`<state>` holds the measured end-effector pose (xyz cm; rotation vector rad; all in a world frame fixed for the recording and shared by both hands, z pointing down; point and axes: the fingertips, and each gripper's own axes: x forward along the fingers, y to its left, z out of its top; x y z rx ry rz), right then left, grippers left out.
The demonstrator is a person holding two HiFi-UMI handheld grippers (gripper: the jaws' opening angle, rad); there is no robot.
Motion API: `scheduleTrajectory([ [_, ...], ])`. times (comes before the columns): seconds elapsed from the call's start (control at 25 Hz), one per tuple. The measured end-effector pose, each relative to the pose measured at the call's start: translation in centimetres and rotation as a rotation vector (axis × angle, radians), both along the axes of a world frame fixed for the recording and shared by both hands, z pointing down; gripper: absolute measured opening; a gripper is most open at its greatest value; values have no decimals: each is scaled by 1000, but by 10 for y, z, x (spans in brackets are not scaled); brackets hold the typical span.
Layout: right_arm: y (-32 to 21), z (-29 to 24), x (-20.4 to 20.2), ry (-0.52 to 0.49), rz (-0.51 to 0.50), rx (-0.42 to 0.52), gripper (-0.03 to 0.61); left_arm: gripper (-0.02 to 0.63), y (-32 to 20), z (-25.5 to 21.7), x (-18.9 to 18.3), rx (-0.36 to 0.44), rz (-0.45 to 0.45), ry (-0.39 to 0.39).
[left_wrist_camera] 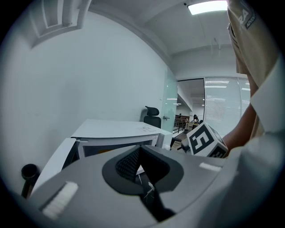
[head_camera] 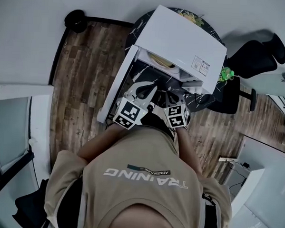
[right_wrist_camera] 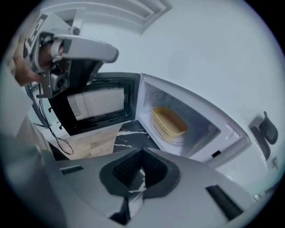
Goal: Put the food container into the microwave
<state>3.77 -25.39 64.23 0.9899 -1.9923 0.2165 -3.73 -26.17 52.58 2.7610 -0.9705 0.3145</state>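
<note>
Bending over the scene, a person (head_camera: 143, 182) in a beige shirt (head_camera: 131, 153) fills the lower half of the head view. Both forearms reach forward toward a table. A wood-plank floor (head_camera: 82, 74) lies to the left of them.

The table (head_camera: 206, 101) is dark with pale marble veins, and it carries a white microwave (head_camera: 179, 39). The microwave's door (head_camera: 116, 86) stands swung wide open on the person's left. In the right gripper view the door's dark inner face and mesh window are turned toward the camera. A black office chair (head_camera: 252, 57) stands beyond the table's far right side.

The left gripper (left_wrist_camera: 140, 149) is held low in front of the open door. Its jaws are pressed together at the tips with nothing between them. Only the table's marble shows through the gap behind the tips.

The right gripper (right_wrist_camera: 142, 153) is just beside the left one, in front of the microwave's opening. Its jaws are likewise closed tip to tip and empty. Both marker cubes sit close to the person's chest in the head view.

The container (right_wrist_camera: 168, 121) is a shallow yellow tub. It rests inside the microwave on the cavity floor, apart from both grippers.

A small green object (head_camera: 225, 72) sits just beside the microwave's right front corner.
</note>
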Motion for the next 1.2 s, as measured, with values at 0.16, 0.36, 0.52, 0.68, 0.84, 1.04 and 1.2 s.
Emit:
scheduleTrajectory([
  [0.16, 8, -31, -8, -124, 21, 48, 9, 2, 4, -7, 3, 13, -6, 7],
  [0.36, 6, -70, -12, -205, -12, 99, 9, 2, -3, -14, 7, 31, -30, 1],
  [0.52, 3, -90, -8, -258, -26, 120, 9, 2, -13, -26, 4, 53, -61, -18],
  [0.68, 0, -100, 3, -302, -30, 138, 9, 2, -26, -45, 1, 91, -99, -48],
  [0.84, -11, -126, 15, -358, -25, 198, 9, 2, -38, -74, 2, 159, -122, -80],
  [1.04, -25, -164, 31, -427, -20, 284, 9, 2, -43, -109, 10, 197, -139, -58],
  [1.2, -34, -191, 40, -467, -27, 346, 9, 2, -48, -131, 17, 216, -143, -43],
])
